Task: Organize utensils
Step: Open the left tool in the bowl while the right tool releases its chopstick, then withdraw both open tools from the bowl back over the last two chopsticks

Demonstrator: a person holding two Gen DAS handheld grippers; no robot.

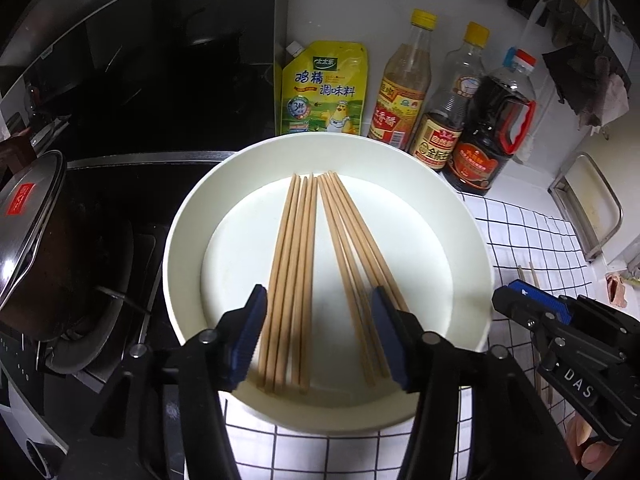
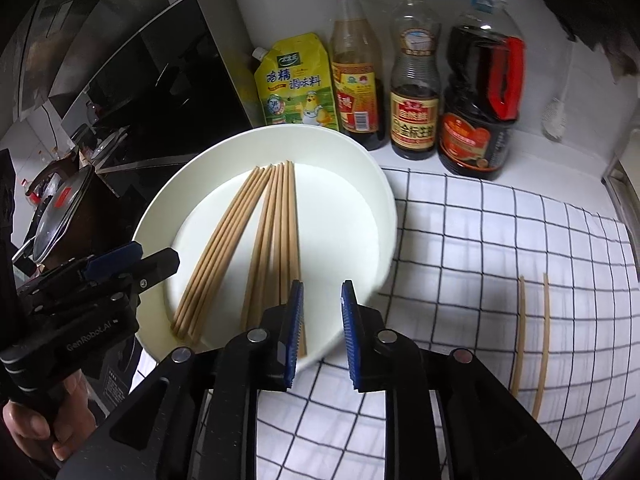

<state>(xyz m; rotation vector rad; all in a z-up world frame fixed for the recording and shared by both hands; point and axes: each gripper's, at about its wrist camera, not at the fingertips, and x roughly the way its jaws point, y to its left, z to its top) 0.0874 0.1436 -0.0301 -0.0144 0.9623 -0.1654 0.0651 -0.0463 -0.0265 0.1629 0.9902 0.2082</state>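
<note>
A white plate (image 1: 180, 240) (image 2: 384, 200) sits half on the stove edge, half on a checked cloth. Several wooden chopsticks lie in it as two bundles that fan apart toward me: a left bundle (image 1: 288, 280) (image 2: 216, 264) and a right bundle (image 1: 348, 240) (image 2: 276, 232). My left gripper (image 1: 319, 292) (image 2: 156, 254) hovers open over the plate's near side, its pads clear of the left bundle seen between them. My right gripper (image 2: 322, 284) (image 1: 516, 292) stands slightly open over the plate's near right rim, with nothing between its pads. Two loose chopsticks (image 2: 532, 336) lie on the cloth to the right.
Behind the plate a yellow seasoning pouch (image 1: 324, 88) and three sauce bottles (image 1: 404, 80) (image 2: 416, 80) (image 2: 480, 80) line the wall. A lidded pot (image 1: 36, 216) sits on the black stove at left. A metal rack (image 1: 592, 208) stands far right. A hand (image 2: 36, 420) grips the left handle.
</note>
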